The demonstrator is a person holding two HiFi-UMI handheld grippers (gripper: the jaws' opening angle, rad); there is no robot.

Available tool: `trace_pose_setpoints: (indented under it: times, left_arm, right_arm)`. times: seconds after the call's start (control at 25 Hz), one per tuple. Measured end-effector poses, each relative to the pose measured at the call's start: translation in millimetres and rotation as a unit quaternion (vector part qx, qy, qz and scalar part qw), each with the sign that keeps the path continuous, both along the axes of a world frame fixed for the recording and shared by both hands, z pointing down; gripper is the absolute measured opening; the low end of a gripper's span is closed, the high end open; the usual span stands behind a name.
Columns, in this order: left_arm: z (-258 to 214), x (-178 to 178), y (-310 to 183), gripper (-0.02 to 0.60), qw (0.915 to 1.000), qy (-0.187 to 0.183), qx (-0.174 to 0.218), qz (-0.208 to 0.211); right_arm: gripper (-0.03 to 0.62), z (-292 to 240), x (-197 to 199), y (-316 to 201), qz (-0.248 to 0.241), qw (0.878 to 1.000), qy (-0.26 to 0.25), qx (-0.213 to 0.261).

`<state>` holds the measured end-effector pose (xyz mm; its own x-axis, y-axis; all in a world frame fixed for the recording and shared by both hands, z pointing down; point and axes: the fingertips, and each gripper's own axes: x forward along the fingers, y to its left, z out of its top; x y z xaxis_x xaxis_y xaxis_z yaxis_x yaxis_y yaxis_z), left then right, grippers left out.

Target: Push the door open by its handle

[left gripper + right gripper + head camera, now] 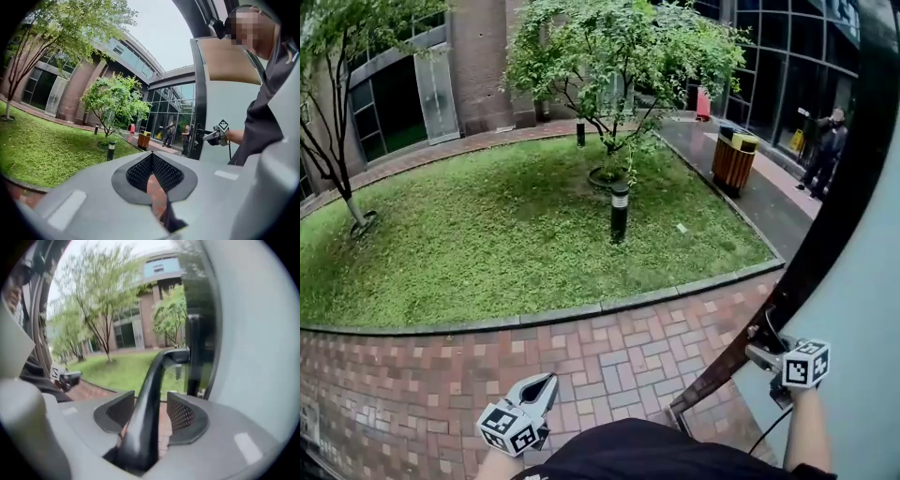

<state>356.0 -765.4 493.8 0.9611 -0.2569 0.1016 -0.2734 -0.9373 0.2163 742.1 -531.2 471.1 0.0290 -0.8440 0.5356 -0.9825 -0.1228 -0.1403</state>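
Note:
The pale grey door (862,309) with its dark frame stands swung outward at the right of the head view. Its dark curved handle (152,390) runs lengthwise between the jaws of my right gripper (151,401). Those jaws stand wide, and brick paving shows in a gap between the bar and the right pad (185,413). In the head view the right gripper (766,353) sits at the door's edge. My left gripper (544,386) hangs low over the brick paving, away from the door, with its tips together on nothing. From the left gripper view the door (220,112) is off to the right.
A brick path (609,356) curves around a lawn (487,234) with trees. A short black bollard light (620,211) stands in the grass and a wooden bin (733,161) beside the far walkway. People (825,150) stand near the glass building at the right.

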Motion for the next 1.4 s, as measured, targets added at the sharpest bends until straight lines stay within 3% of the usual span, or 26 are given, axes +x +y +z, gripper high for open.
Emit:
trace_pose_setpoints:
  times: [0.12, 0.24, 0.44, 0.56, 0.64, 0.8, 1.2, 1.4]
  left_arm:
    - [0, 13, 0, 0.000, 0.9999, 0.006, 0.001, 0.010]
    - [2, 21, 1, 0.000, 0.9998, 0.004, -0.007, 0.021]
    - [3, 25, 1, 0.000, 0.9995, 0.001, -0.005, 0.031]
    - [1, 14, -1, 0.000, 0.9997, -0.005, -0.013, 0.021]
    - [2, 3, -1, 0.000, 0.9998, -0.003, -0.020, 0.010]
    - [9, -21, -1, 0.000, 0.9994, 0.006, -0.032, -0.012]
    - [5, -72, -11, 0.000, 0.9981, 0.012, -0.032, -0.052]
    - [17, -91, -10, 0.000, 0.9980, 0.013, -0.043, -0.046]
  right_arm:
    - [0.218, 13, -25, 20, -0.026, 0.991, -0.075, 0.111]
    - [0.215, 54, -69, 9, -0.055, 0.984, -0.106, 0.132]
    - [0.200, 47, -168, -68, -0.187, 0.964, -0.073, 0.172]
    - [0.151, 32, -208, -102, -0.240, 0.950, -0.060, 0.193]
    - [0.117, 26, -222, -112, -0.251, 0.942, -0.074, 0.209]
    - [0.007, 38, -230, -113, -0.250, 0.943, -0.071, 0.209]
    - [0.001, 31, -261, -143, -0.283, 0.935, -0.067, 0.205]
    - [0.002, 40, -277, -139, -0.271, 0.941, -0.067, 0.192]
